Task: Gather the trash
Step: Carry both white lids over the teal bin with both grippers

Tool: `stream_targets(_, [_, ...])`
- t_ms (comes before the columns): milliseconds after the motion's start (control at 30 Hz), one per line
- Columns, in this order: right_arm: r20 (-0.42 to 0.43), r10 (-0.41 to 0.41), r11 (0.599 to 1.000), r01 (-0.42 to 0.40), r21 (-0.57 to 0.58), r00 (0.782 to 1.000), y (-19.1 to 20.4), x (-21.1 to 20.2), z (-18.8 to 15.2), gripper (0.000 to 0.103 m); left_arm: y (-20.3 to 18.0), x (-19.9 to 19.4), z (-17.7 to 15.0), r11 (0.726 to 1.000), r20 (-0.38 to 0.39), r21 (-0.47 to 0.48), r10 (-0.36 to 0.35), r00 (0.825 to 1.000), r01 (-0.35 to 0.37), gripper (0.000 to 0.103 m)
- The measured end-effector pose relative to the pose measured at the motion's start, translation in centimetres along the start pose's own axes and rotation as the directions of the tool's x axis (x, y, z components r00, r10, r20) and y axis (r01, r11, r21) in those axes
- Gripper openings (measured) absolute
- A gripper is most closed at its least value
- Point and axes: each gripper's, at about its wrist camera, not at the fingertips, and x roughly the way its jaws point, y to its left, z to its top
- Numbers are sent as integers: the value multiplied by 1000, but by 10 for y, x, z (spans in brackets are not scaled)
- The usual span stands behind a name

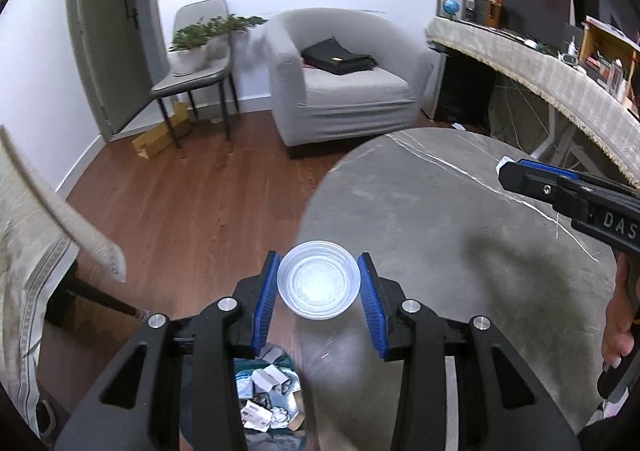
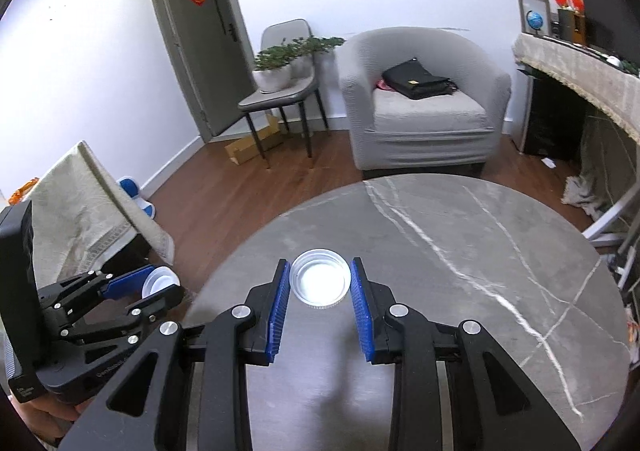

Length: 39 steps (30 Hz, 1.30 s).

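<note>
Left wrist view: camera sits behind the left gripper (image 1: 319, 283), looking forward and down along its fingers, positioned over the left edge of the round grey table (image 1: 460, 211); a trash bin (image 1: 268, 399) lies directly below, close. Right wrist view: camera behind the right gripper (image 2: 320, 285), same forward heading, apparently a little further right, above the table (image 2: 460, 251) top. Both views face the grey armchair (image 1: 344, 83) (image 2: 424, 99), side chair with plants (image 1: 200, 63) (image 2: 284, 79) and door (image 1: 104, 31) (image 2: 196, 43). Each view catches the other gripper at its edge.
</note>
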Motion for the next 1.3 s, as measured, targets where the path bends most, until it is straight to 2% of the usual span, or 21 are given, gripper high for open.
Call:
stream_targets(333, [-5,37,996,-38,-80,999,58,13,5,31,51,-16,-31,996,-16,-67,53,998,-54,42])
stream_targets(633, [-22,97,986,-99,-133,995,113,30,6,31,102,1,-74,987,-84,-127,93,992,-103,42])
stream_targets(733, [-35,110,980,-114,-160,993,132,37,7,31,118,13,-89,984,-125,-149,82,989,-101,42])
stream_targets(900, [-62,119,975,-128,-180,991,156,52,5,31,144,33,-115,979,-196,-168,80,977,-114,42])
stream_targets(1067, [-102,127,968,-146,-203,987,183,72,-1,31,164,57,-147,976,-297,-172,79,952,-134,42])
stream_targets(1233, [-132,144,957,-172,-234,981,211,87,-7,31,176,70,-172,976,-360,-180,52,932,-124,43])
stream_targets(1300, [-145,148,952,-180,-246,978,222,93,-10,31,179,73,-178,978,-375,-172,47,926,-119,46])
